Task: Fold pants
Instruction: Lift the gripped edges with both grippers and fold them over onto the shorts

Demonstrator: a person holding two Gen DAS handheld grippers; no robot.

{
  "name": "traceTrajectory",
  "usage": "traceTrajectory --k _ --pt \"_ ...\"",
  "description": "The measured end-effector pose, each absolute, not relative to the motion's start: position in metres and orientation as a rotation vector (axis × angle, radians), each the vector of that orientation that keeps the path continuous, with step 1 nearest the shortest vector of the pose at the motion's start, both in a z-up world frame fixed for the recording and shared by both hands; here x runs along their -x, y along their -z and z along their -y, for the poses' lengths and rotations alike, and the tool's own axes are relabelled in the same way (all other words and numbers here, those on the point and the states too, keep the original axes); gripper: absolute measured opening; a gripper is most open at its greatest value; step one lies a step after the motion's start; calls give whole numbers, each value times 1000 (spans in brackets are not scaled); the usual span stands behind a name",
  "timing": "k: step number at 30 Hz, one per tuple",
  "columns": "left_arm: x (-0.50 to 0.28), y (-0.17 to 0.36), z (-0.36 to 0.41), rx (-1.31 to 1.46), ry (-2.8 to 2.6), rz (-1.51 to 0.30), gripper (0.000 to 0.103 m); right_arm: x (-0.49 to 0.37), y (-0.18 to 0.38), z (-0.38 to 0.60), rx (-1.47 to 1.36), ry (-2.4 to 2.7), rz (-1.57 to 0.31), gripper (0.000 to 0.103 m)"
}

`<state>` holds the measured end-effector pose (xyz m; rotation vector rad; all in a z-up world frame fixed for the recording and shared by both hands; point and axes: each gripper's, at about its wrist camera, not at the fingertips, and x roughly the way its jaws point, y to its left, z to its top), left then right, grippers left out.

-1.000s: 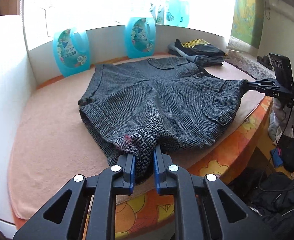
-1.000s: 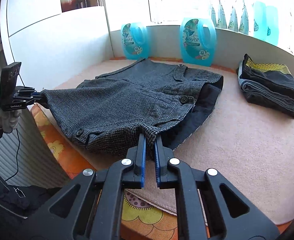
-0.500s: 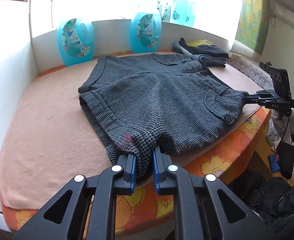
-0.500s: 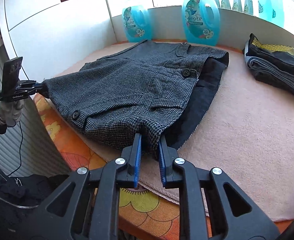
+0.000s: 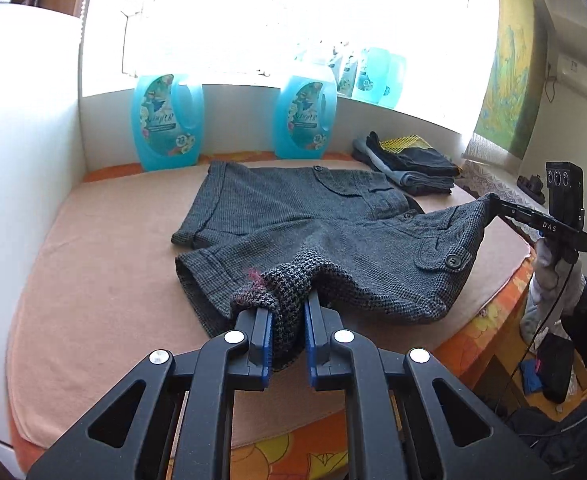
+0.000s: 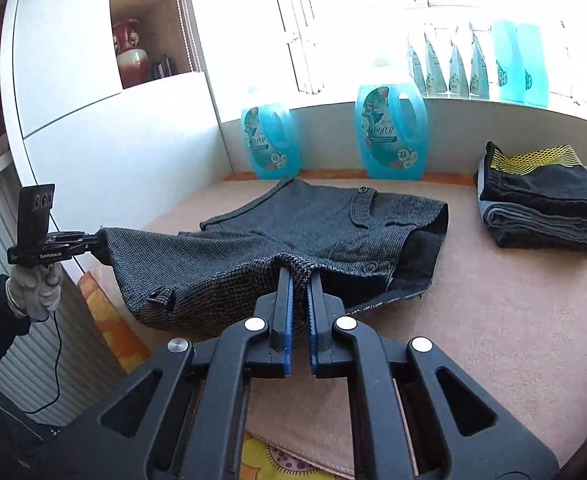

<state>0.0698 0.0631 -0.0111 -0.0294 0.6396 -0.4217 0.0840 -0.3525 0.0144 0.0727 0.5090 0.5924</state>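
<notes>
Both grippers clamp the shorts at centre frame, the left gripper on a hem corner and the right gripper on the waist end, near edge raised off the mat, probably to carry it toward the bottles.

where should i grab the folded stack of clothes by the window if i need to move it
Take the stack by its folded edge, the rounded layers facing the shorts. Come in level from that side, low at the mat, so the jaws close over all the layers at once.
</notes>
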Motion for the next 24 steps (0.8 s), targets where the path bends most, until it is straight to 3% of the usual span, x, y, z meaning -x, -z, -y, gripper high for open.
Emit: traceTrajectory --k 11,24 --pt "-161 -32 -70 75 392 -585 10 -167 -61 369 -210 -499 -439 6" --pt "-321 -13 -42 78 369 -692 10 -302 -24 391 -247 -387 -592 6"
